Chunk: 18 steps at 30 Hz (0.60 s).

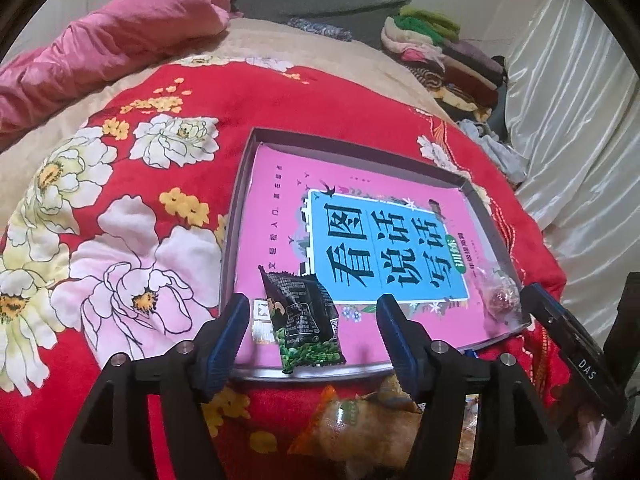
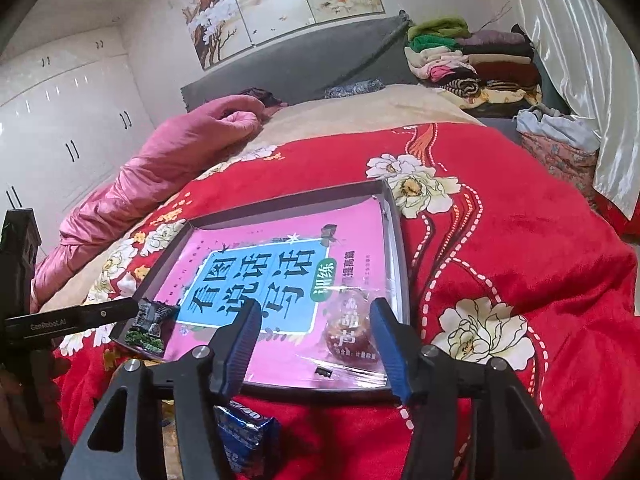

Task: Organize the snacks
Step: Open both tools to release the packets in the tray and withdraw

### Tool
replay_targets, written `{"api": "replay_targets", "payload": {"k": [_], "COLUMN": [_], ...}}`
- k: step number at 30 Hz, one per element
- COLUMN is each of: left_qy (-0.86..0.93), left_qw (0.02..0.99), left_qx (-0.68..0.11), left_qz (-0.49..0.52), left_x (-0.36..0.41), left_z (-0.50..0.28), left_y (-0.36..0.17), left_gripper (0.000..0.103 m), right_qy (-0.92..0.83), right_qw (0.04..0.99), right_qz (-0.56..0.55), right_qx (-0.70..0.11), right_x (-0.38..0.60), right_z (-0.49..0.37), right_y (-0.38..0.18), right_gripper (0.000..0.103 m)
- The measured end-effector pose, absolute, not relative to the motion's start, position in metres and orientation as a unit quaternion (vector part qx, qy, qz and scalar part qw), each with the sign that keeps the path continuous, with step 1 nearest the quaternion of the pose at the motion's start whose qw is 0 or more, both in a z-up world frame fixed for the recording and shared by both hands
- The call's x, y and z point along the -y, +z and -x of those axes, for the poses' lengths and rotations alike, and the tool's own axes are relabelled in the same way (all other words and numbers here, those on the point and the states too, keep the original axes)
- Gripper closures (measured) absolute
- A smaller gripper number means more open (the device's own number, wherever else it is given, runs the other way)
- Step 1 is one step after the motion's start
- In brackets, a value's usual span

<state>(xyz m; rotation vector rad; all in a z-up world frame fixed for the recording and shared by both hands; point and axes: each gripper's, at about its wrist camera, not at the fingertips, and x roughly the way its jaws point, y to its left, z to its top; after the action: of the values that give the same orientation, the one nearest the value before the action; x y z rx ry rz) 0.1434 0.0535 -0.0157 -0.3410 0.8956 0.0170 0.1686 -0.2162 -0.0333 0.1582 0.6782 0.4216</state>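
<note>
Two grippers point down at a shallow grey tray [image 1: 240, 184] on a bed. Your left gripper [image 1: 312, 344] has its blue-padded jaws parted, and a black and green snack packet [image 1: 304, 320] lies flat between them without either pad pressing on it; the packet rests at the tray's near edge, on the pink book [image 1: 280, 208] that fills the tray floor. Your right gripper [image 2: 316, 344] also stands with its jaws apart, and a clear-wrapped reddish sweet [image 2: 348, 332] lies between them at the tray's near right corner, on the same book; its wrapper lies close to the right pad, and you cannot tell whether they touch. From the right wrist view, the left gripper's black finger appears at the left, its tip just beside the black and green packet. Outside the tray, just below its near rim, an orange-edged snack bag [image 1: 360, 424] lies on the red flowered blanket [image 1: 120, 200] under the left gripper, and a blue wrapped snack [image 2: 248, 436] lies under the right one. Farther off, a pink quilt [image 2: 160, 160] is bunched along the left side of the bed, folded clothes [image 2: 472, 60] are stacked by the grey headboard [image 2: 300, 60], and white wardrobes [image 2: 60, 120] line the left wall.
</note>
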Motion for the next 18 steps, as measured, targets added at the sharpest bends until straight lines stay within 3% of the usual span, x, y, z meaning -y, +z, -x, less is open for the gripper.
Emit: {"api": "replay_targets", "payload": {"k": [5, 18], "left_qy": [0.004, -0.009], "left_qw": [0.889, 0.895], "left_qx": [-0.425, -0.414], "left_qz": [0.17, 0.165], "left_x": [-0.056, -0.056], "left_z": [-0.137, -0.115], "left_y": [-0.008, 0.003], "left_gripper": [0.028, 0.024], "right_qy": [0.21, 0.236], "right_qw": [0.918, 0.92], "right_qz": [-0.076, -0.07], "right_qx": [-0.327, -0.305], "right_x": [0.215, 0.21], "right_z": [-0.167, -0.158], "right_y": [-0.031, -0.021], "right_gripper": [0.044, 0.041]}}
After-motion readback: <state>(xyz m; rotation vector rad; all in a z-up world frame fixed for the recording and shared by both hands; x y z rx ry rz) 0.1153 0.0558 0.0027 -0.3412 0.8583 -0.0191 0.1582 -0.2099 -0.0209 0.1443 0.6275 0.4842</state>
